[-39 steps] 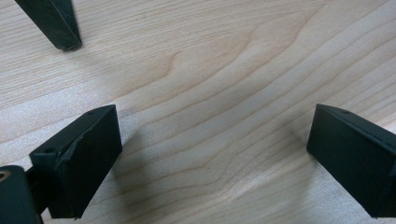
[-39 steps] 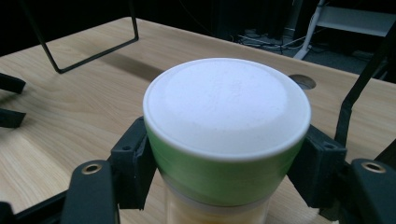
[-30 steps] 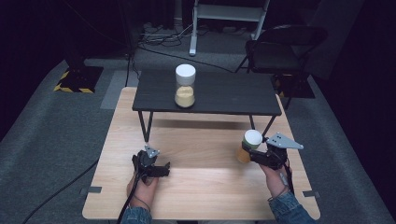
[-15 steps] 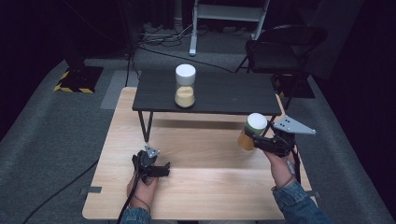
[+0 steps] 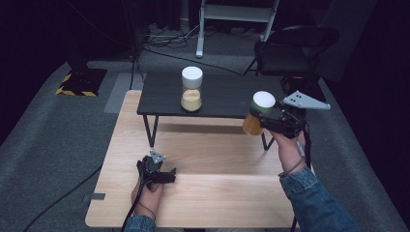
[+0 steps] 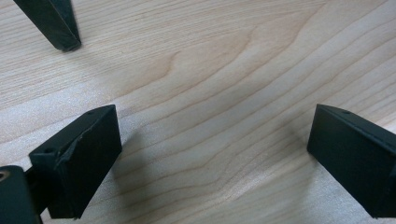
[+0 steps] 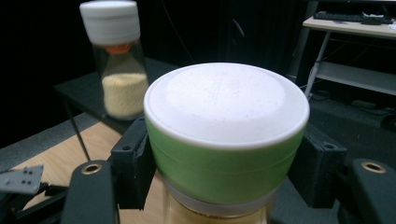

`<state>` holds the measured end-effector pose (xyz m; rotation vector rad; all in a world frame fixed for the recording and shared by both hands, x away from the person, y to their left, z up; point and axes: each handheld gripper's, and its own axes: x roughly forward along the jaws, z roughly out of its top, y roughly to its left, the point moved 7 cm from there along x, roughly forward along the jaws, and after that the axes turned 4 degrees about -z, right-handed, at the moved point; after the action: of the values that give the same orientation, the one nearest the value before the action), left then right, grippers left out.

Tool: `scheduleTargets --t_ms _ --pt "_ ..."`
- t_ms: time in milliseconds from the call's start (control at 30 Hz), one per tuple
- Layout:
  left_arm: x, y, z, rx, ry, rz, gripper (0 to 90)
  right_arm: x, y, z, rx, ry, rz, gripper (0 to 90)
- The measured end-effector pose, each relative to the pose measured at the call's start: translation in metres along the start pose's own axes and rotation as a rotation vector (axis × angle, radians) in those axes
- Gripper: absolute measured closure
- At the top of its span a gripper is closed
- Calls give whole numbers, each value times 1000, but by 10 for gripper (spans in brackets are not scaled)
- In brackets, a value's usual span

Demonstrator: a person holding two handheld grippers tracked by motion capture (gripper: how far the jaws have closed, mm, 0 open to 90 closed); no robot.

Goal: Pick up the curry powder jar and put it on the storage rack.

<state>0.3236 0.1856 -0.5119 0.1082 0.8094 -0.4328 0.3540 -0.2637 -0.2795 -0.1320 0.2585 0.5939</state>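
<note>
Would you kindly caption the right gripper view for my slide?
Right gripper clamps a green-collared, white-lidded jar; a second jar stands on the black shelf behind.

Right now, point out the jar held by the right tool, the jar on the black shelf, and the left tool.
held jar [image 7: 226, 105]: right gripper view, on its white lid.
shelf jar [image 5: 192, 99]: high view, on its yellow filling.
left tool [image 6: 210, 154]: left gripper view, midway between its open jaws.

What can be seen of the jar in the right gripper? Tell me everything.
The jar is a round container with a flat white lid top over a green lid band and a clear body holding yellowish-tan contents. It stands upright, lifted above the wooden table beside the low black table's right end. The right gripper clamps it at the lid band, one black jaw on each side.
</note>
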Motion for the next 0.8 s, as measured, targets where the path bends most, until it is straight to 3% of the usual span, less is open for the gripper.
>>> scheduleTargets --t_ms 433,800 --pt "0 0 0 0 0 0 28 37 -4 36 6 9 -69 328" --pt "0 0 0 -2 -2 0 28 72 -9 35 47 29 -121 327"
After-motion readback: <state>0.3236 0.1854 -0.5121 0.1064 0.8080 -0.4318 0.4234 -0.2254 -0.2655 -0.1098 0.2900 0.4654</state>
